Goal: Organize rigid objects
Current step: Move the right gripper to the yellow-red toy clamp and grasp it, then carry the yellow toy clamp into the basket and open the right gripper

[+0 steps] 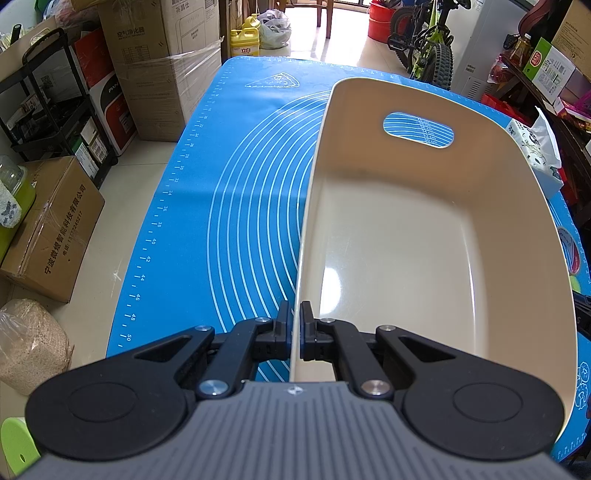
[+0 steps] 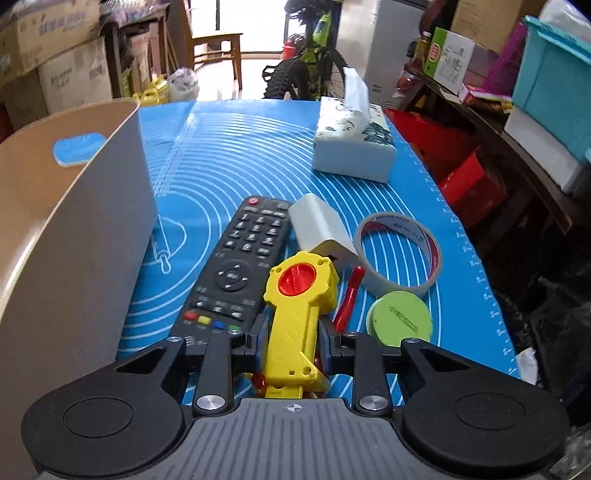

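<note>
Nearby, yellow jug (image 1: 244, 40) label reads 立白; mat (image 1: 229, 155) shows ruler numbers.

The floor (image 1: 129, 177) is laid with glossy pale tiles. At far centre, strong daylight enters through an opening and glares off the tiles; a wooden chair (image 2: 218, 48) stands in this light. A green bicycle (image 1: 432, 44) is parked at far right, beside a red bucket (image 1: 380, 22). Stacked cardboard boxes (image 1: 159, 66) line the left side, with a black metal rack (image 1: 51, 99) nearer. A yellow jug (image 1: 244, 38) and a plastic bag (image 1: 275, 27) sit on the floor at far centre. A dark shelf (image 2: 491, 122) along the right holds mixed boxes.
</note>
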Available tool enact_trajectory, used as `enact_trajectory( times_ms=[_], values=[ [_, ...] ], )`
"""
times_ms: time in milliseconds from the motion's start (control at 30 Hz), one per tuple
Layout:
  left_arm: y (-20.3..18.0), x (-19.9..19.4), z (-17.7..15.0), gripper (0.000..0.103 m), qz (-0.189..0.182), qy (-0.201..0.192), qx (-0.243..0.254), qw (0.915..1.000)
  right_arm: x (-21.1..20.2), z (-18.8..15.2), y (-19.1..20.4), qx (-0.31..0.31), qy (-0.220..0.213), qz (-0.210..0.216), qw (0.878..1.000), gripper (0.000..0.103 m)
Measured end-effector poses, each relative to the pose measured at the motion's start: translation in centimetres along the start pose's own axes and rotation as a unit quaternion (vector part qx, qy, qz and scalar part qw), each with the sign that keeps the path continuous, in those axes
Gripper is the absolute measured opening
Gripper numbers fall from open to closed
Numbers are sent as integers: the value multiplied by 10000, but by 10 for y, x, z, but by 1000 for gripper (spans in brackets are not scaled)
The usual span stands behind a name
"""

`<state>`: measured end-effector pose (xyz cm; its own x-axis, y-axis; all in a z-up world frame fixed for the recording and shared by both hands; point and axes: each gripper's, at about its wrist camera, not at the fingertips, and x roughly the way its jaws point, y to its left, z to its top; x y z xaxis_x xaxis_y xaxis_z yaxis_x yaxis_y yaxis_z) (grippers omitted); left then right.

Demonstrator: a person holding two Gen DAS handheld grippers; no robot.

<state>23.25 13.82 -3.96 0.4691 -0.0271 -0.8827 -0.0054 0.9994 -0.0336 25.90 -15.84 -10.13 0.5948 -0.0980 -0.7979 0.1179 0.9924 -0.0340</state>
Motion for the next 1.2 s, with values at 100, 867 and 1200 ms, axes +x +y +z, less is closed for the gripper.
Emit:
enact_trajectory(
  times_ms=[100,867,1200],
  values=[
    [0,0,0,6,1,1,1,10000,-4,-1,-4,111,-83,2,9999,34],
    [1,0,0,6,5,2,2,10000,-73,28,6,468,-1118,409,9918,34],
    [2,0,-1,6,6,4,1,10000,-106,52,54,119,-1390,975,9854,34]
  ],
)
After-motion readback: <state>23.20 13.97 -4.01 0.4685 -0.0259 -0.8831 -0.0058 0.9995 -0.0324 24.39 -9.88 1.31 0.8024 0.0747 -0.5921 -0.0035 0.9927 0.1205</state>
